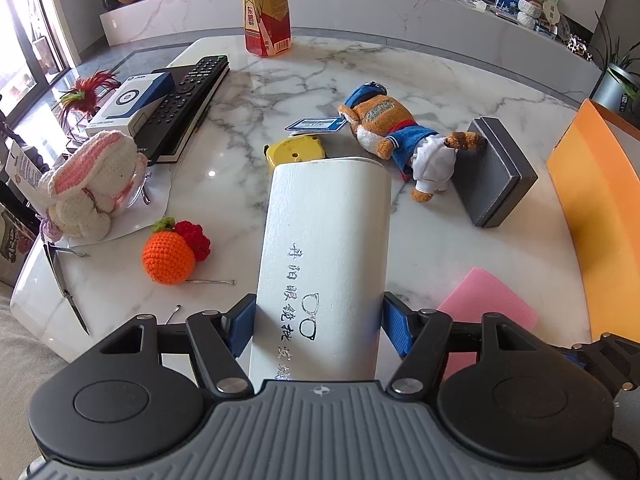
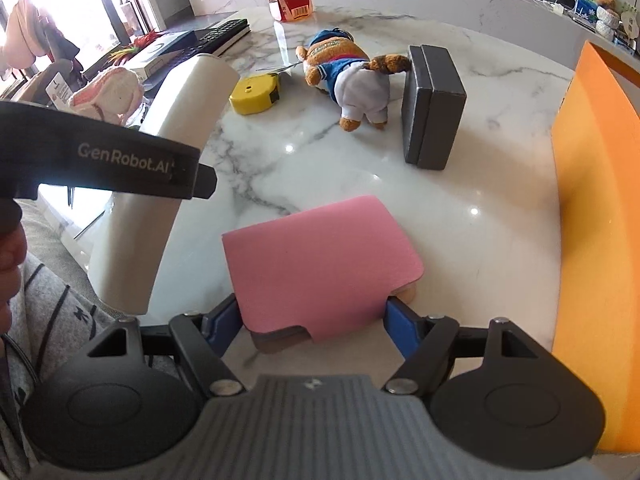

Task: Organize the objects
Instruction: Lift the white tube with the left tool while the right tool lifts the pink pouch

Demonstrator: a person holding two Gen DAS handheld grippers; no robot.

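The desk (image 1: 460,240) is glossy veined marble. The white case (image 1: 324,240) looks smooth and matt. The rabbit (image 1: 92,184) and orange (image 1: 168,260) are crocheted yarn; the bear (image 1: 396,132) is plush cloth.

We see strong daylight pouring in from the window (image 1: 24,40) at upper left, blown out to white. Small glare spots dot the glossy marble table (image 2: 320,148). Fisheye distortion bends the edges, and the near black arm (image 2: 100,156) looks slightly soft.
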